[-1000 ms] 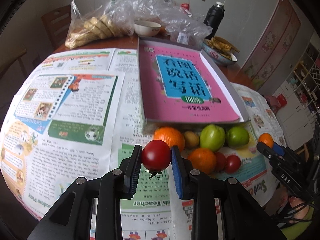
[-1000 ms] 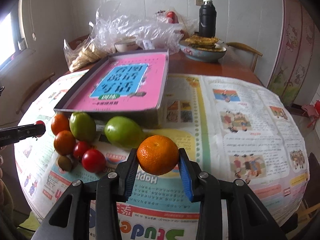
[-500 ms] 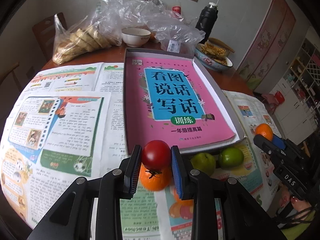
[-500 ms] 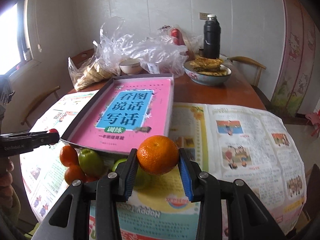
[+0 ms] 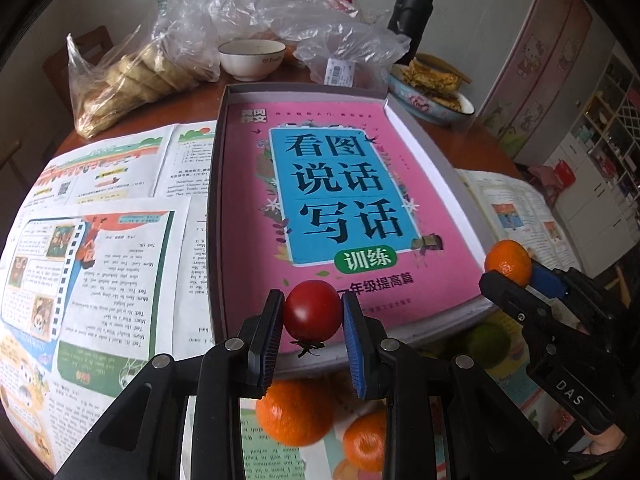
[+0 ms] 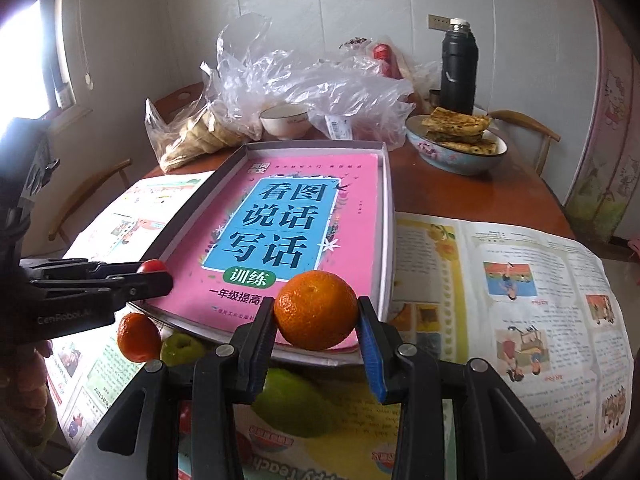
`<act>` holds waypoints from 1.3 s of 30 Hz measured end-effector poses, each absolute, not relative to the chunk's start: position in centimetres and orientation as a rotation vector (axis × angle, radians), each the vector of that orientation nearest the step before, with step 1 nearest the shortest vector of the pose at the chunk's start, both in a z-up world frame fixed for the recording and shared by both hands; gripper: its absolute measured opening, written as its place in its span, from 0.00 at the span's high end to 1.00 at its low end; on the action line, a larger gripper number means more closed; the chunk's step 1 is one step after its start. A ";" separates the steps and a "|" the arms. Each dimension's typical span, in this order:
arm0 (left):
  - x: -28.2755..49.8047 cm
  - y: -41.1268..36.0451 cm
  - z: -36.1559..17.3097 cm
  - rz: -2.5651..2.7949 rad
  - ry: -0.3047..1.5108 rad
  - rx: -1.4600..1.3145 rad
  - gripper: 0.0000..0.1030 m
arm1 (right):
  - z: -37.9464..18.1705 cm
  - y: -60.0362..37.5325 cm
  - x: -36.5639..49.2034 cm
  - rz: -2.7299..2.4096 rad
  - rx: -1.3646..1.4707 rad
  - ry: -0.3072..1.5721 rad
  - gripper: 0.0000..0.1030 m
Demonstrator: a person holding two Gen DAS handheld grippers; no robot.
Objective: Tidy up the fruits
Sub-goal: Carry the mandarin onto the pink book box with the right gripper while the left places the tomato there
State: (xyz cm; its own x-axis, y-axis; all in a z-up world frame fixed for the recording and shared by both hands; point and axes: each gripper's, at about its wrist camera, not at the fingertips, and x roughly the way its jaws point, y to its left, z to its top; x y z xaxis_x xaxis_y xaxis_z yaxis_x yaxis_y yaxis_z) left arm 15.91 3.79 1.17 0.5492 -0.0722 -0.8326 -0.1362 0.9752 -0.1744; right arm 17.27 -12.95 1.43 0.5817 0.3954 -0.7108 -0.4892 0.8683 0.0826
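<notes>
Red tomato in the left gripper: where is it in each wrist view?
Left wrist: red tomato bottom centre, clamped in the left gripper.
Right wrist: far left, only its top shows above the left gripper.
Shared landmark: pink book in the grey box.

Glossy red tomato (image 5: 312, 310) between blue-ribbed pads (image 5: 353, 344) on black fingers. Bright orange tangerine (image 6: 316, 310), pitted skin. Pink book (image 5: 344, 208), blue panel, black characters, green oval badge. Grey box rim (image 5: 219, 184). Multicoloured newspaper (image 5: 100, 240) across brown table (image 6: 520, 204).
</notes>
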 end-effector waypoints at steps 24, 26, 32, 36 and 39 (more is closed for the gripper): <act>17.5 3.4 -0.7 0.028 1.039 -0.203 0.71 | -1.2 -10.6 19.3 0.532 -0.194 0.884 0.61; 17.5 3.5 -0.8 0.023 1.039 -0.208 0.71 | -1.4 -10.6 19.5 0.530 -0.193 0.893 0.61; 17.4 3.4 -0.9 0.018 1.040 -0.206 0.71 | -1.5 -10.6 19.6 0.523 -0.192 0.898 0.61; 17.3 3.5 -0.9 0.015 1.040 -0.213 0.71 | -1.5 -10.6 19.6 0.517 -0.190 0.903 0.61; 17.2 3.6 -0.8 0.015 1.040 -0.219 0.71 | -1.4 -10.6 19.5 0.515 -0.188 0.902 0.60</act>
State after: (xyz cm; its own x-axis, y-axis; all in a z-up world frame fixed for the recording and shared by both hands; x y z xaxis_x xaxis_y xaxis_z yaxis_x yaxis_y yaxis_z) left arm 17.21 3.61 -0.82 0.5082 -0.0913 -0.8564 -0.1155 0.9782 -0.1728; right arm 19.51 -10.57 -1.45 0.5086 0.3472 -0.7879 -0.5020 0.8631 0.0563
